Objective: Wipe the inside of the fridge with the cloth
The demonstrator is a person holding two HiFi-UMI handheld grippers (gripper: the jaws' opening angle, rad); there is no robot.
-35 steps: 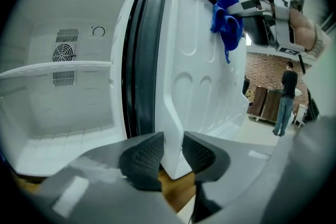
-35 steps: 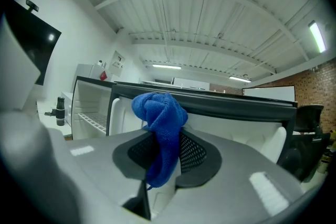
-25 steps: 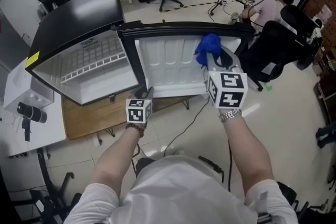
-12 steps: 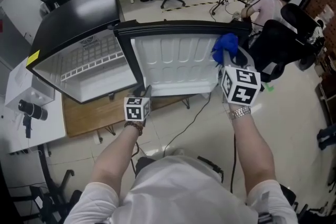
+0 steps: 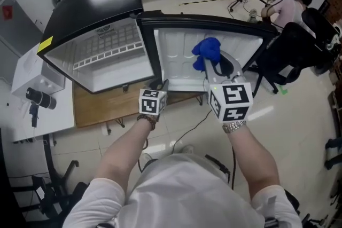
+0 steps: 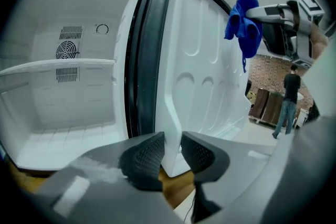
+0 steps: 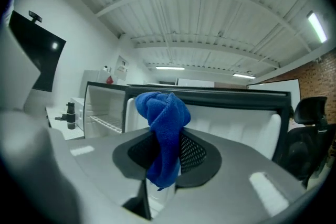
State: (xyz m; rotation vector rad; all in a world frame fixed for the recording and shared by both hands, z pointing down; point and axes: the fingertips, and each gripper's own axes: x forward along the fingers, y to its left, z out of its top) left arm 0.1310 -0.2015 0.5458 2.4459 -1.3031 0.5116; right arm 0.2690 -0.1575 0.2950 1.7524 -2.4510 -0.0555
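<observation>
Our left claw point(image 6: 167, 152) is nearly closed, its mesh-textured dark pads pinching the lower edge lip of the open fridge door point(image 6: 205, 71), a moulded, glossy white liner. Our right claw point(image 7: 167, 157) nips the blue cloth point(image 7: 164, 113), a bunched terry wad held just in front of that liner. The black fridge point(image 5: 91, 8) carries a yellow sticker point(image 5: 45, 44); its print is too small to read.

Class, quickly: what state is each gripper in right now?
Left gripper: closed on the fridge door, at its lower edge.
Right gripper: closed on the blue cloth.
</observation>
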